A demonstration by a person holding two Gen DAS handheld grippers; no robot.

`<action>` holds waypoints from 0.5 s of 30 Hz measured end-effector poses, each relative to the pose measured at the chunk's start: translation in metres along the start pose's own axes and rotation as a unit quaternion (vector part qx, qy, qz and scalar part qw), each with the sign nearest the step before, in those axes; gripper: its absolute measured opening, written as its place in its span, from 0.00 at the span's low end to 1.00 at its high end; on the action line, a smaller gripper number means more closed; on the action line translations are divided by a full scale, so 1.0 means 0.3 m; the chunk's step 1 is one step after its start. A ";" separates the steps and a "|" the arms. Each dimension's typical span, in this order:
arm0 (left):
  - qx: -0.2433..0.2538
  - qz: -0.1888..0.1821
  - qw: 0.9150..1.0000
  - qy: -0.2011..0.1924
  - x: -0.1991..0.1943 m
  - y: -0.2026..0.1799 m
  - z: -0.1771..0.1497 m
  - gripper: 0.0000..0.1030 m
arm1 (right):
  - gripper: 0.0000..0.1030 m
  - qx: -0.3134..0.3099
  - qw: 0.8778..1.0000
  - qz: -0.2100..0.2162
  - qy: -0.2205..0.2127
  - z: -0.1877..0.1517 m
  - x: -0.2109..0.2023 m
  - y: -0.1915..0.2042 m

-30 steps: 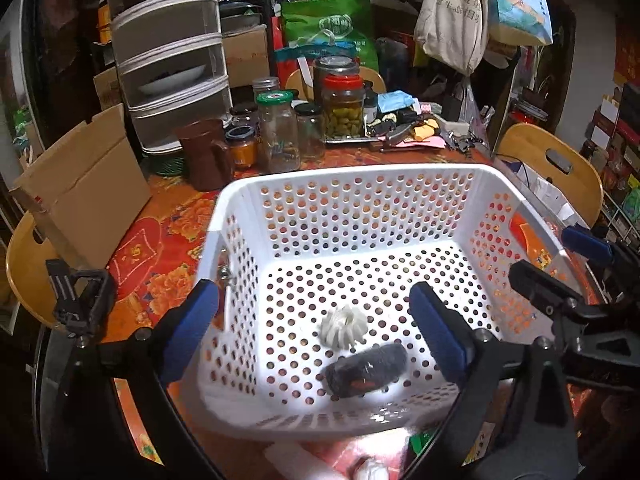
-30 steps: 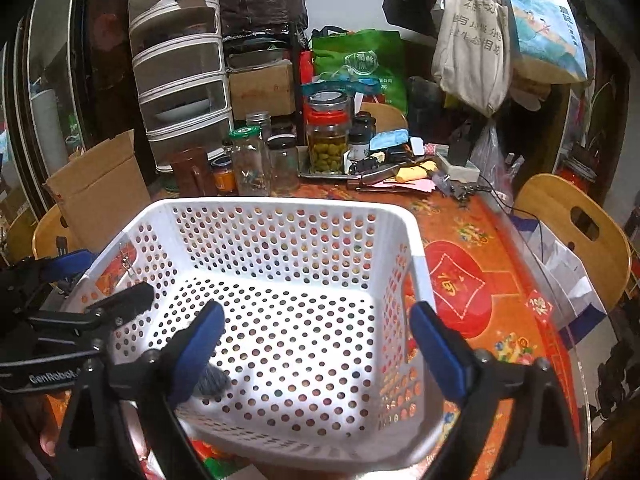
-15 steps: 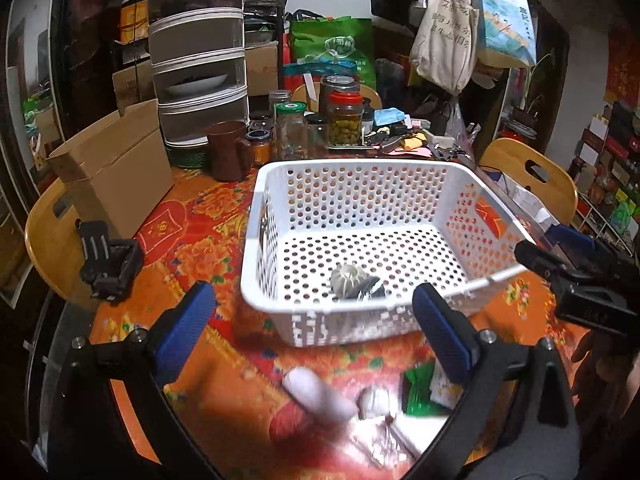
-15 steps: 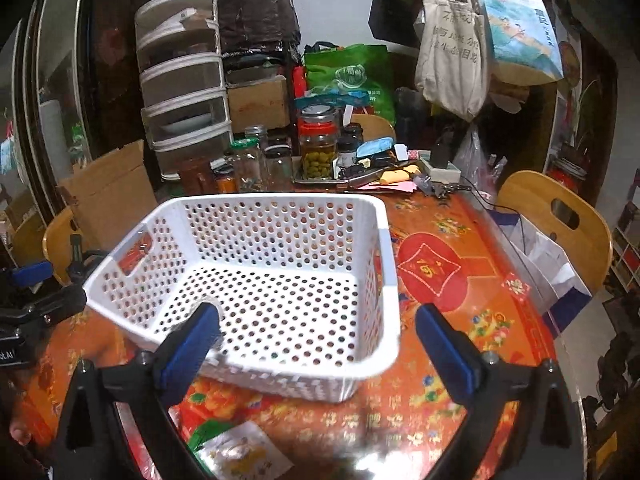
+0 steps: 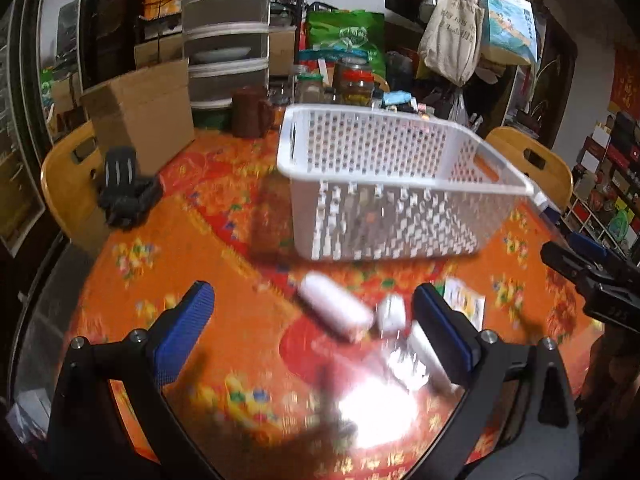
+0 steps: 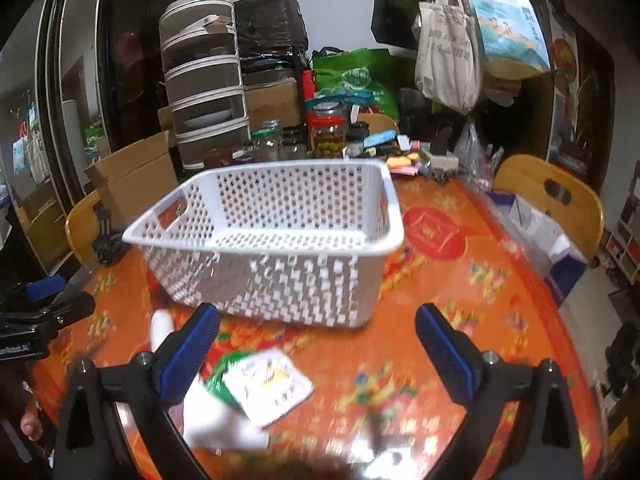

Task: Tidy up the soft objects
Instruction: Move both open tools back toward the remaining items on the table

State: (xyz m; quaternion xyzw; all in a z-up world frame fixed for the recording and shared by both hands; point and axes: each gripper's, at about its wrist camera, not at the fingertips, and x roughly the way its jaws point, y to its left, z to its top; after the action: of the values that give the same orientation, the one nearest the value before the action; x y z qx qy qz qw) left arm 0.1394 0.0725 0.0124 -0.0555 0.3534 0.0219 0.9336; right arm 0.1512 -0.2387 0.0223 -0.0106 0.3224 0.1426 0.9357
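Observation:
A white perforated basket [image 5: 400,184] stands on the orange patterned table [image 5: 168,280]; it also shows in the right wrist view [image 6: 280,240]. In front of it lie a white roll [image 5: 336,308], a small white bundle [image 5: 392,312] and a green-and-white packet [image 5: 464,304], the packet [image 6: 264,380] also in the right wrist view, all blurred. My left gripper [image 5: 312,328] is open and empty above the roll. My right gripper [image 6: 316,352] is open and empty above the packet. The basket's contents are hidden.
Glass jars [image 6: 328,136], a brown mug [image 5: 248,116], a cardboard box [image 5: 144,108] and stacked drawers [image 5: 224,44] crowd the far side. A black clamp [image 5: 124,192] sits at the left edge. Wooden chairs [image 6: 552,196] flank the table.
Both grippers have pulled back and lowered away from the basket, from over its inside to the table in front. The loose items in front came into view.

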 end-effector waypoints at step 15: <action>0.019 -0.035 0.998 0.058 0.133 -0.110 -0.210 0.96 | 0.91 0.000 0.994 0.063 0.087 -0.305 0.059 0.090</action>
State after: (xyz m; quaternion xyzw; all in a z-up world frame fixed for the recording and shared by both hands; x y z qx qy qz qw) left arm 0.1305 0.0322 -0.0579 -0.0513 0.4049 -0.0203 0.9127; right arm 0.1024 -0.2185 -0.0589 -0.0028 0.4024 0.2002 0.8933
